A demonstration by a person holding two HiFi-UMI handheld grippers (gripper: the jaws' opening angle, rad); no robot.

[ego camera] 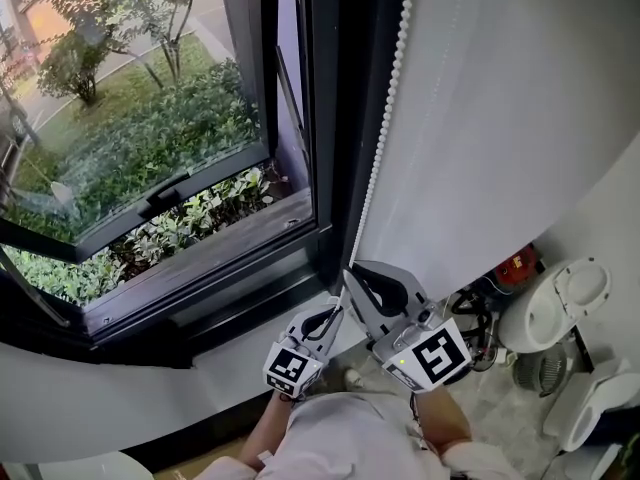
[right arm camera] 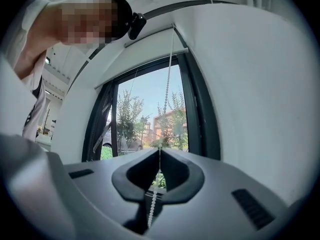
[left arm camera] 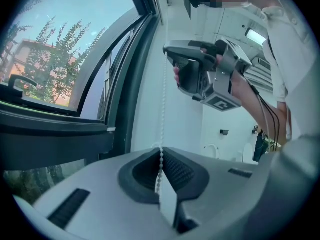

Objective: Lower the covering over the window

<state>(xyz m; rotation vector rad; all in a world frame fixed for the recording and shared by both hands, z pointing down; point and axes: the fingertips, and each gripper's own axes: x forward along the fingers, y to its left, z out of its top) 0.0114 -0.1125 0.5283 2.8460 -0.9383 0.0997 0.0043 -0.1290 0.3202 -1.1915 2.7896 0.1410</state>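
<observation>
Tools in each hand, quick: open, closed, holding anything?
Left tool: closed, gripping the bead chain.
Right tool: closed on the same bead chain, higher up.

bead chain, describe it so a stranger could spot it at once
Find the dark-framed window; a white roller blind hangs at its right. Down the blind's left edge runs the bead chain, a thin string of small white balls, the only beaded thing there.

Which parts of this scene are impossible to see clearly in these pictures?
Top end of the bead chain: head view, cut off by the upper edge.
Its lower loop: head view, hidden under the left gripper and right gripper.
Red object by the floor: head view, too small to identify.
</observation>
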